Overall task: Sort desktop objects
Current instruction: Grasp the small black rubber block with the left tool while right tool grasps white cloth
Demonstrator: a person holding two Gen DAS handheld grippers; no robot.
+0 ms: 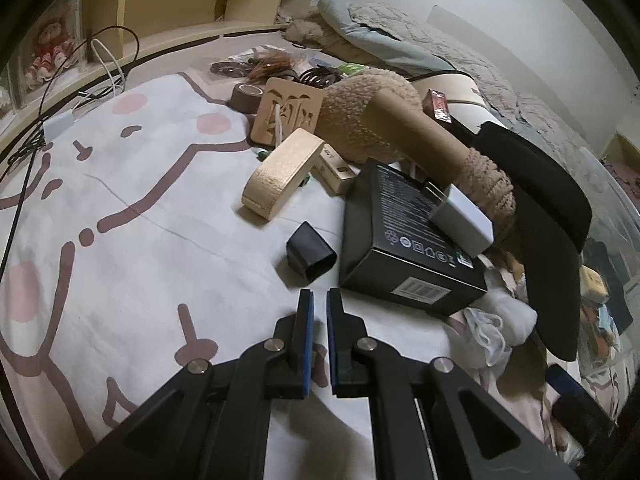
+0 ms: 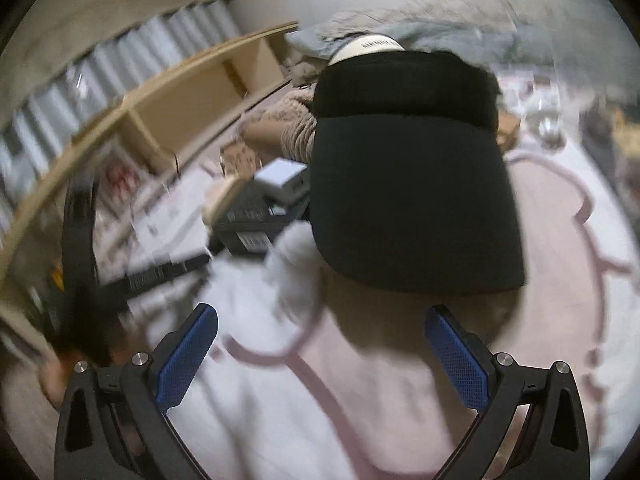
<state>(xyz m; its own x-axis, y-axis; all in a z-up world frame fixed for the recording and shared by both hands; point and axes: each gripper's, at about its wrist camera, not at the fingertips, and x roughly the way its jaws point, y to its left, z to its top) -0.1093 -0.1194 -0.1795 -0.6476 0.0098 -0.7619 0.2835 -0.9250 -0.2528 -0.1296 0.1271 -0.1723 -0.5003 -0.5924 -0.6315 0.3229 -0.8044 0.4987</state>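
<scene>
My left gripper [image 1: 319,300] is shut with nothing between its blue pads, low over the white cartoon mat [image 1: 120,220]. Just ahead of it lies a small black square sleeve [image 1: 310,258]. To the right of that is a black box [image 1: 400,240] with a white charger [image 1: 460,220] on top. A black visor cap [image 1: 552,248] leans at the right. In the blurred right wrist view my right gripper [image 2: 322,312] is open wide and empty, just short of the black visor cap [image 2: 412,200]. White cloth [image 2: 292,272] lies left of the cap.
A wooden block [image 1: 280,176], a carved wooden coaster [image 1: 288,112], a tape roll [image 1: 246,96] and a cardboard tube wrapped in knit [image 1: 412,132] crowd the mat's far side. Cables [image 1: 108,64] run along the wooden shelf [image 1: 180,8]. Crumpled white cloth [image 1: 500,320] sits beside the box.
</scene>
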